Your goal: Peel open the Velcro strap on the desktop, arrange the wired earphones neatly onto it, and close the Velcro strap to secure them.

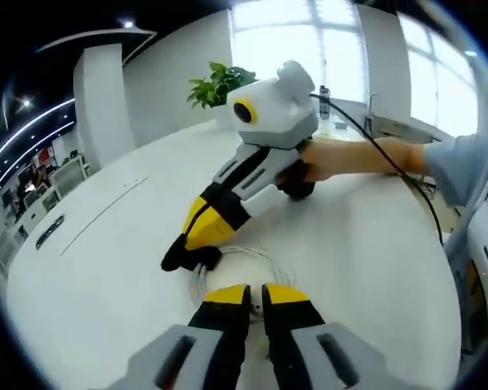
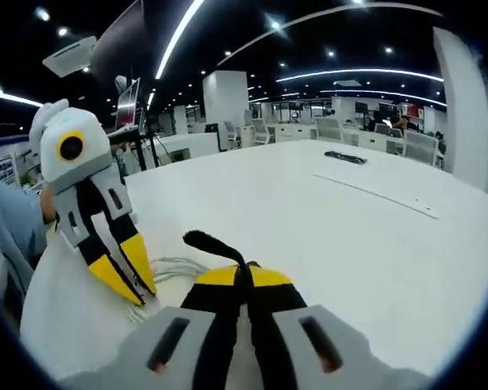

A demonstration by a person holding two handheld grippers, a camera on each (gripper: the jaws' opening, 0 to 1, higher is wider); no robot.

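Note:
The white wired earphones point(image 1: 252, 253) lie as a loose coil on the white desktop point(image 1: 98, 244). My left gripper point(image 1: 256, 291) rises from the bottom of its view, its yellow-tipped jaws almost together over the near edge of the coil, with white cable in the narrow gap. My right gripper point(image 1: 185, 257), held by a hand point(image 1: 342, 156), comes down from the right onto the coil's left side. In the right gripper view my right gripper point(image 2: 244, 272) is shut on the black Velcro strap point(image 2: 205, 241), which curls up out of its tips. The left gripper point(image 2: 138, 296) touches the earphones point(image 2: 177, 264).
A potted plant point(image 1: 220, 81) and a bottle point(image 1: 324, 101) stand at the table's far edge. A black cable point(image 1: 394, 158) trails from the right gripper past a grey sleeve point(image 1: 464, 162). A black object point(image 2: 346, 156) lies far across the desktop point(image 2: 350, 244), near a seam point(image 2: 374, 191).

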